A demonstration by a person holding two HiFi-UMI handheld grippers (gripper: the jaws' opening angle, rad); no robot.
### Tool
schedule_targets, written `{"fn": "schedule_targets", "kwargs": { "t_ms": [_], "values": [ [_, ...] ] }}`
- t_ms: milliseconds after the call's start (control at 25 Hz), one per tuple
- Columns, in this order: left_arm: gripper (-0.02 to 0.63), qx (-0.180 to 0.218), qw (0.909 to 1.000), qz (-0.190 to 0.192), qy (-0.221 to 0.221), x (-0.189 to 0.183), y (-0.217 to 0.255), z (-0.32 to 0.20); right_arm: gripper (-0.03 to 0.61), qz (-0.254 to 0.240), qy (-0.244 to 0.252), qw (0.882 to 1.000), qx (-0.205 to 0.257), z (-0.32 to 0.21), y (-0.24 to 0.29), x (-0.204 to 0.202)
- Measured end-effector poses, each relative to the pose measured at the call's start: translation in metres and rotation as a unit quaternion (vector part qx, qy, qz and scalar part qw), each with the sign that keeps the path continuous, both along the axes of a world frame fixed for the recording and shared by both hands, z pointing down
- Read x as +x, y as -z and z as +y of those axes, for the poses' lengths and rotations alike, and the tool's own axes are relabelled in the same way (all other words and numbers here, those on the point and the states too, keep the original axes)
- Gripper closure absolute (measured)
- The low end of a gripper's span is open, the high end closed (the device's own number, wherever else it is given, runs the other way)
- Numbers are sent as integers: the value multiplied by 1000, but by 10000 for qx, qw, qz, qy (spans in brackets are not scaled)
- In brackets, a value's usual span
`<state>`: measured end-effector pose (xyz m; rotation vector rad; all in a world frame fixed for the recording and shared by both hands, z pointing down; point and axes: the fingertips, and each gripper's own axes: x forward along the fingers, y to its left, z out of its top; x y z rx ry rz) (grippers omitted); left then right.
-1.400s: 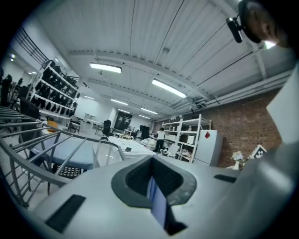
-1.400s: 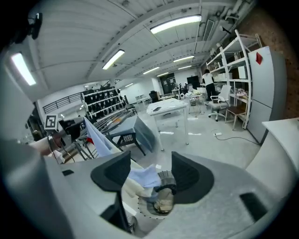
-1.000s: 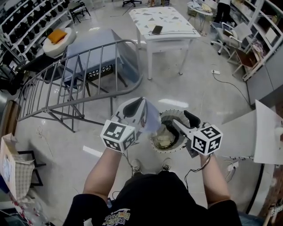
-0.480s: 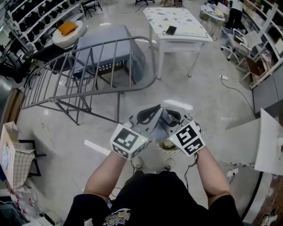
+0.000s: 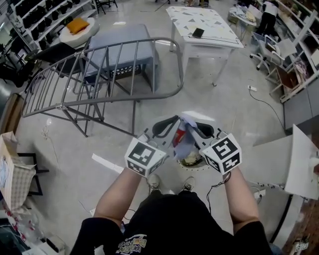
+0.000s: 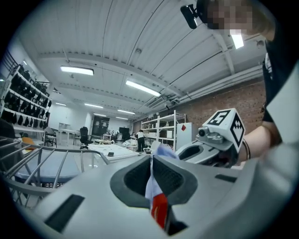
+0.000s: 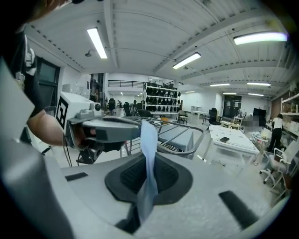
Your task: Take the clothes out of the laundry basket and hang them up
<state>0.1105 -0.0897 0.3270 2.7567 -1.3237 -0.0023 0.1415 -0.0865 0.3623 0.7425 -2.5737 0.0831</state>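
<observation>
**Inspector:** Site and surface?

**Clerk:** A workshop room with a pale, glossy floor. A grey metal drying rack stands at upper left. A white bench with a speckled top stands beyond it and carries a small dark flat item. Shelving with black goods lines the far left corner. A round laundry basket sits on the floor just ahead of the person's shoes, and pale contents show inside it.

**Inspector:** The garment: condition and location?

**Clerk:** It is thin pale-blue cloth with a red patch. It is bunched up and held in the air above the basket, between the two claws. It is clear of the floor and well apart from the rack.

**Inspector:** Claws?

**Clerk:** The left claw is clamped narrow on the cloth. Its own view shows the blue and red fabric pinched between the pads. The jaws of the right claw have just been closing, and its view shows a blue strip gripped between them. The two claws sit close together, their tips nearly meeting.

**Inspector:** Orientation?

**Clerk:** In the right gripper view the strip stands upright out of the pads and rises to the left claw. In the head view the bundle's long axis runs from the claw tips down toward the basket.
</observation>
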Motion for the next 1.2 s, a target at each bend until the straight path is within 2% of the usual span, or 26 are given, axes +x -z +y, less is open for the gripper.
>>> {"fn": "schedule_targets", "kwargs": {
  "t_ms": [160, 320, 400, 480, 680, 840, 1040, 1200],
  "values": [
    [603, -206, 9996, 133, 106, -19, -11, -1, 557, -393, -352, 9986, -45, -10, 20, 6],
    [595, -380, 9992, 32, 136, -36, -32, 1, 557, -637, -542, 9965, 78, -15, 43, 7],
    [532, -503, 9986, -58, 127, -44, -47, 4, 557, -740, -597, 9953, 168, -16, 56, 5],
    [500, -616, 9979, -166, 127, -53, -62, 6, 557, -852, -633, 9940, 253, -16, 69, 2],
    [456, -794, 9952, -566, -47, -63, -101, 14, 557, -1027, -602, 9917, 485, -13, 107, -14],
    [430, -830, 9899, -1142, -104, -72, -132, 14, 557, -1085, -529, 9904, 673, -10, 129, -29],
    [389, -708, 9794, -1835, -465, -68, -156, 25, 557, -1247, -445, 9883, 754, -1, 150, -46],
    [367, -638, 9764, -1989, -549, -64, -165, 24, 557, -1354, -362, 9873, 752, 6, 160, -58]
  ]
}}
